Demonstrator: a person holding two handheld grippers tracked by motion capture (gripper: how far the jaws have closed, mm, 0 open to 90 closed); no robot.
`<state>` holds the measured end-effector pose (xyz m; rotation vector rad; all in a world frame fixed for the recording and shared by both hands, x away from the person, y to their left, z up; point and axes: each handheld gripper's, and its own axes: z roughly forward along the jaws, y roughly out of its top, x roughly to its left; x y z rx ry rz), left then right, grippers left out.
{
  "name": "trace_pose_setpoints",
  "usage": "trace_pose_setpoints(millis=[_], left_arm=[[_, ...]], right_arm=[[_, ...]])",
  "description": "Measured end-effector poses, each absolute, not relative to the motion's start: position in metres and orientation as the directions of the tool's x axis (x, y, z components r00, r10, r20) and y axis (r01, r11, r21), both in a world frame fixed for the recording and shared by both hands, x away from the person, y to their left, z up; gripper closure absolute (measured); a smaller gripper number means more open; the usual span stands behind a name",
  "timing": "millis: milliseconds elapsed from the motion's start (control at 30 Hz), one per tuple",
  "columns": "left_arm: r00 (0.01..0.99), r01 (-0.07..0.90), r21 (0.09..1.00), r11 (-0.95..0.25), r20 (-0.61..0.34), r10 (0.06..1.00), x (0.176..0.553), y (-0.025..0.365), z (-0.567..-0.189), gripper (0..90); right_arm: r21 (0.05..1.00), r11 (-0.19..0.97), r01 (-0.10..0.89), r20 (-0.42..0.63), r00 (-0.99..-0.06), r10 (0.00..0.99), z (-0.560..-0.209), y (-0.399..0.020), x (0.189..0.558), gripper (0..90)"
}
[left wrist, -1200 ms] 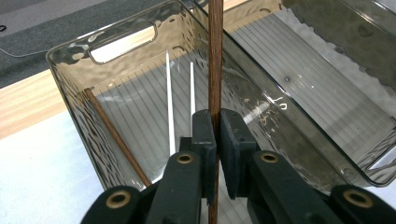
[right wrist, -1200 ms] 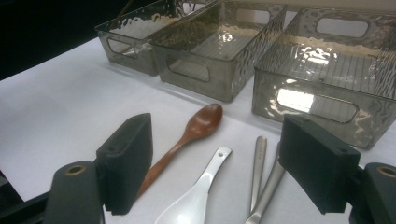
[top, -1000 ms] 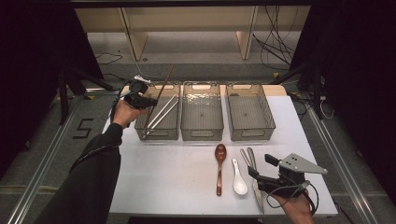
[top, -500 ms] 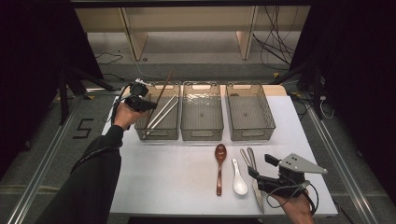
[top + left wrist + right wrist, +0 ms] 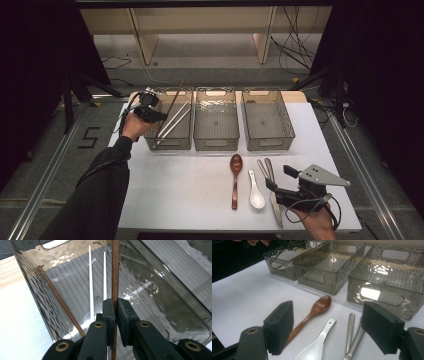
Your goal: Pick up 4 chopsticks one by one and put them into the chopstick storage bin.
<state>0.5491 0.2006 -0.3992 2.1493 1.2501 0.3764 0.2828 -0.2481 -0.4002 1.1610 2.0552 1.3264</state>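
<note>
Left gripper (image 5: 159,115) stands over the left bin (image 5: 168,143) at the far left of the tabletop (image 5: 175,190); its fingers (image 5: 109,312) are closed hard on a dark wooden chopstick (image 5: 115,272), pads pressing it from both sides; the stick's long axis runs straight on past the fingers, slanting up and away over the bin's far rim, its lower end down inside the bin. Under it on the bin floor lie two white chopsticks (image 5: 91,290) side by side and a second dark chopstick (image 5: 58,300) along the near wall, all roughly lengthwise; judged, the held stick needs only lowering and levelling to lie with them. Right gripper (image 5: 280,186) rests low at the near right edge, well apart from that bin; its fingers (image 5: 279,325) stand wide, holding nothing; wooden spoon (image 5: 312,312), white spoon (image 5: 317,347) and two metal handles (image 5: 351,327) lie just ahead between them.
</note>
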Motion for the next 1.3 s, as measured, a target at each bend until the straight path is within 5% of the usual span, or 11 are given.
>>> trace_pose_setpoints(millis=[433, 867, 1300], left_arm=[[0.48, 0.684, 0.657, -0.318, -0.076, 0.874, 0.545, 0.206, -0.398, 77.3], [0.501, 0.667, 0.686, -0.291, -0.123, 0.857, 0.52, 0.204, -0.379, 49.1], [0.559, 0.644, 0.71, -0.284, -0.184, 0.809, 0.475, 0.201, -0.374, 36.9]], right_arm=[[0.889, 0.191, 0.416, 0.083, -0.556, 0.827, -0.4, -0.248, 0.283, 27.0], [0.889, 0.191, 0.416, 0.082, -0.554, 0.828, -0.4, -0.248, 0.282, 27.0], [0.887, 0.193, 0.42, 0.081, -0.552, 0.83, -0.4, -0.247, 0.282, 27.0]])
